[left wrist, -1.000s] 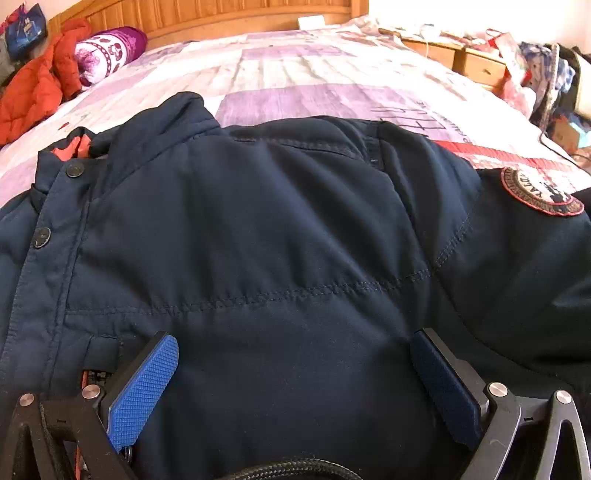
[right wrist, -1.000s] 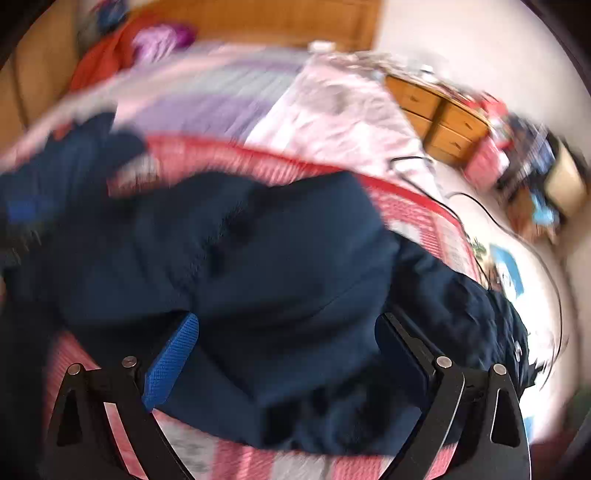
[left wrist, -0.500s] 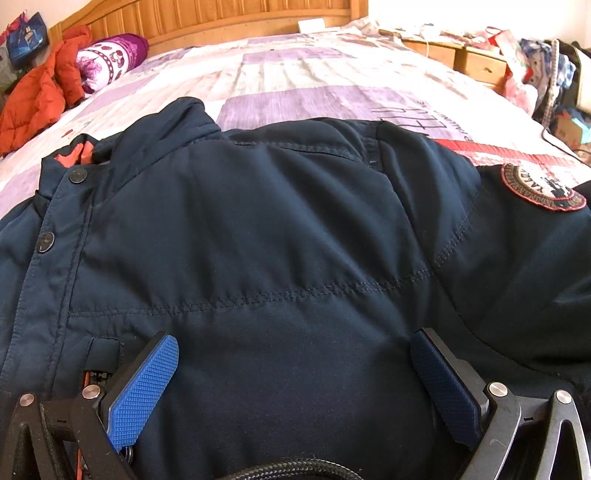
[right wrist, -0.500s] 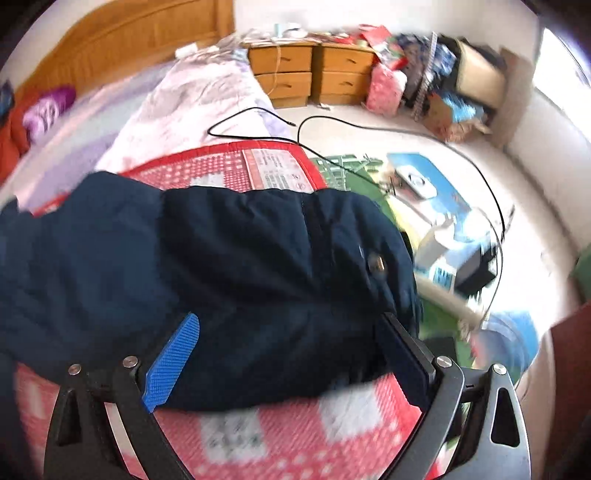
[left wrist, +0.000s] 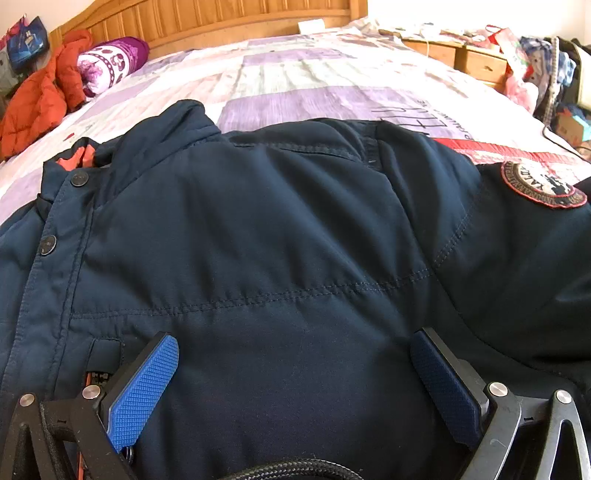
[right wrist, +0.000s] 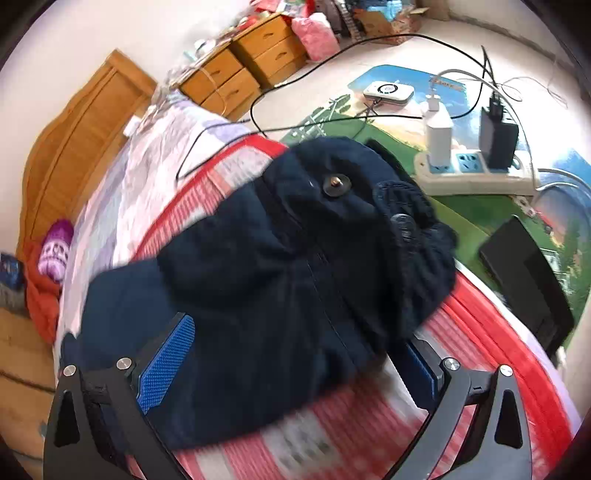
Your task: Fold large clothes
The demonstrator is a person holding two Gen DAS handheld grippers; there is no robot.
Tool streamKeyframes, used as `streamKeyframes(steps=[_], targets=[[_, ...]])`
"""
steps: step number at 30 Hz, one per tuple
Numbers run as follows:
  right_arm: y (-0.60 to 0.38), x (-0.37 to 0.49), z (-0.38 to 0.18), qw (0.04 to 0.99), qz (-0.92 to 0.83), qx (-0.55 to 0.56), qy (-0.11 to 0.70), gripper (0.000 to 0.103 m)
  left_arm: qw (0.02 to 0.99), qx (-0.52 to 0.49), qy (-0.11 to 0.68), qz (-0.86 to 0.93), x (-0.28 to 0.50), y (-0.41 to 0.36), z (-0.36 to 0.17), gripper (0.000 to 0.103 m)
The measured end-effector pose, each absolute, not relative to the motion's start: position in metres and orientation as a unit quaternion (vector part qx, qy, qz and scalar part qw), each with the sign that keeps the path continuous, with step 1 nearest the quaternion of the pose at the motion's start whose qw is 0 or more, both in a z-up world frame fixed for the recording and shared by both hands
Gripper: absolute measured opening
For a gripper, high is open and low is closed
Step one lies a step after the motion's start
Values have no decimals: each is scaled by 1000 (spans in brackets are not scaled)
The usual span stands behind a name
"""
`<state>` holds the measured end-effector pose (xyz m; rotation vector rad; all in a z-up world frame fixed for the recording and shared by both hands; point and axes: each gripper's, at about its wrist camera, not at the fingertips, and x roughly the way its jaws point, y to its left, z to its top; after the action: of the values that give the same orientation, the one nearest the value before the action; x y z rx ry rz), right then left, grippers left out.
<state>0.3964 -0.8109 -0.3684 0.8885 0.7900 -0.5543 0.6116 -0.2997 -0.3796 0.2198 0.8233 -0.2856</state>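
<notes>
Right gripper (right wrist: 291, 365) spread wide around my navy jacket's sleeve (right wrist: 332, 236), ready to fold it; left gripper (left wrist: 295, 373) likewise unclenched, steadying the body

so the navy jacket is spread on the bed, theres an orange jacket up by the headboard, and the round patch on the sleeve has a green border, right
Not quite: the round patch on the sleeve has a red border, not green, as the left wrist view shows. The rest holds: the navy jacket is spread on the bed, and an orange jacket lies up by the headboard.
</notes>
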Motion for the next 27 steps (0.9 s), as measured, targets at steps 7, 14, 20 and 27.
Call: streamKeyframes(steps=[7,14,20,27], targets=[[-802,406,-349,809,-288,372,352,24,901,110,398,-136,612,-300,-379,103],[-792,338,-320,817,-338,333,328,21,898,125,399,-136,611,-312,-361,103],[-771,302,-309,823,-335,335,314,21,911,110,354,-181,603,-352,-324,103],[-736,267,-283,830,-336,324,306,21,867,194,422,-179,656,-429,-370,103]])
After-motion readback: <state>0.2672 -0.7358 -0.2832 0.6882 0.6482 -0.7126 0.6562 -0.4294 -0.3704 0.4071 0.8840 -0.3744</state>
